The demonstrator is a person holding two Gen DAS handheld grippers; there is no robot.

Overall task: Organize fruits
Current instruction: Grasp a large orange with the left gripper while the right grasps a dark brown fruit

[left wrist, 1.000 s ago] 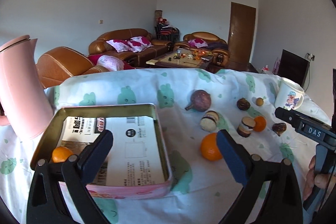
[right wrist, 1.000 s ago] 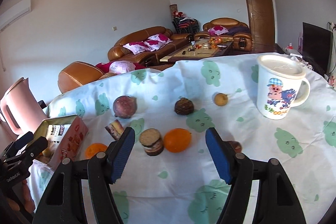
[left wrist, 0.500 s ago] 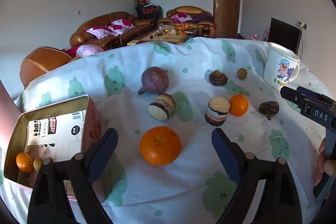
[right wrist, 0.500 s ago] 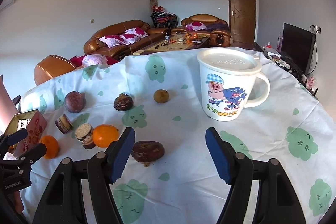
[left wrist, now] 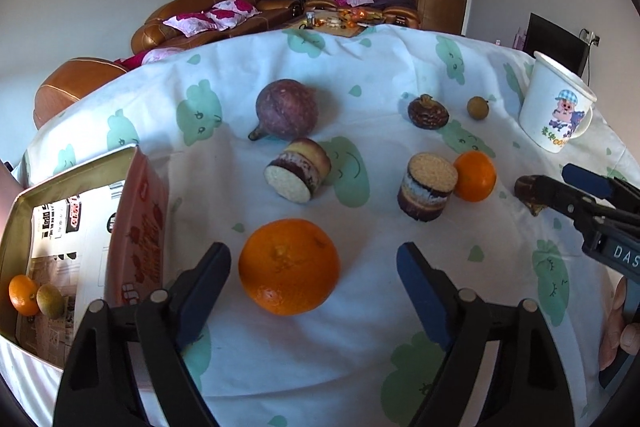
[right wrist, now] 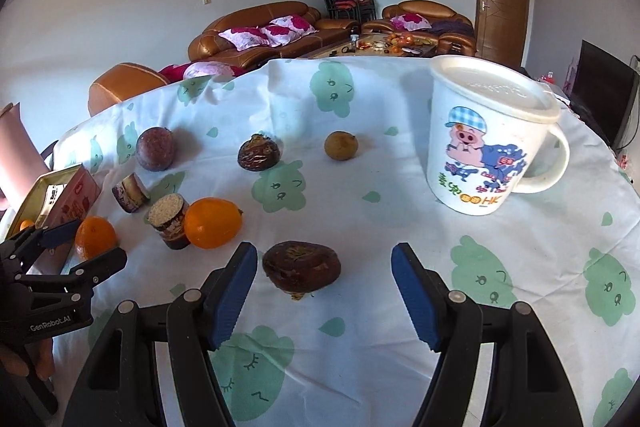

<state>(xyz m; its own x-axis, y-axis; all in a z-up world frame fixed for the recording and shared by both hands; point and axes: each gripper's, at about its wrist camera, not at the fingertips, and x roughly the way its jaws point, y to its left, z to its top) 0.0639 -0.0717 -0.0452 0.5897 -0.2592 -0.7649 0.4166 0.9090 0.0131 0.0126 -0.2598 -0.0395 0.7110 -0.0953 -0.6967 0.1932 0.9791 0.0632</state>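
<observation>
My left gripper (left wrist: pixel 314 269) is open, its jaws either side of a large orange (left wrist: pixel 289 265) on the tablecloth. A metal tin (left wrist: pixel 136 211) at the left holds a small orange (left wrist: pixel 23 294) and a greenish fruit (left wrist: pixel 50 300). My right gripper (right wrist: pixel 320 271) is open around a dark brown fruit (right wrist: pixel 302 267). Beyond lie a small orange (right wrist: pixel 212 223), two cut sugarcane pieces (right wrist: pixel 170 221), a purple passion fruit (right wrist: pixel 155 149), another dark fruit (right wrist: pixel 258 157) and a longan (right wrist: pixel 340 145).
A white lidded pig mug (right wrist: pixel 488 135) stands at the right. A pink kettle (right wrist: pixel 12 155) stands at the far left beyond the tin. The table's edge curves away at the back, with sofas behind it.
My left gripper has swung from above the tin to the large orange and come close. My right gripper has moved right and forward to the dark brown fruit.
</observation>
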